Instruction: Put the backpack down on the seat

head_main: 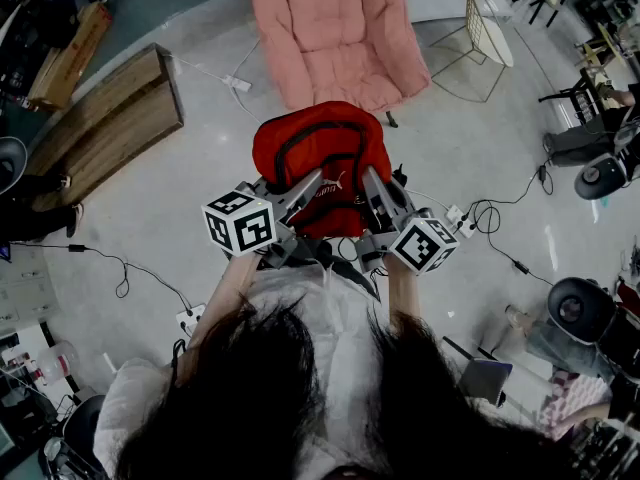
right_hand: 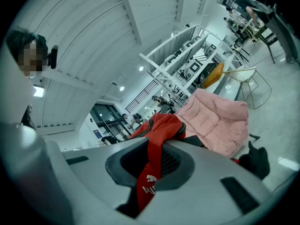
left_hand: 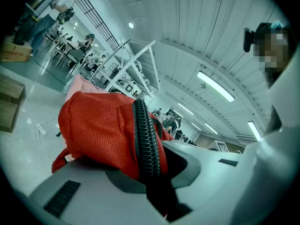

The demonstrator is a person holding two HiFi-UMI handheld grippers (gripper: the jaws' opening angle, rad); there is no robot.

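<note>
**Backpack held ahead of the seat, as seen from beside the person.** The red backpack (head_main: 318,153) hangs in the air in front of the person, over the bare floor (head_main: 190,188). It has not yet reached the pink padded seat (head_main: 335,28), which stands just beyond it.

The bag is gripped at two points, probably so that its weight is shared and it arrives level rather than swinging.
- **Left gripper:** The left gripper (head_main: 312,181) is clamped tight on a fold of red fabric along the black zipper (left_hand: 143,139). The bulk of the bag bulges out past its jaw tips.
- **Right gripper:** The right gripper (head_main: 372,180) is pinched closed on a narrow red strap (right_hand: 152,172) bearing a white logo. The strap runs between the jaws and up to the bag body. Whether it is a shoulder strap or a carry loop is hard to say from here.

Both grippers reach forward from the near edge of the bag, so the bag lies between them and the seat. The seat cushion looks free of other things. The step left appears to be to bring the bag forward and lower it there.
</note>
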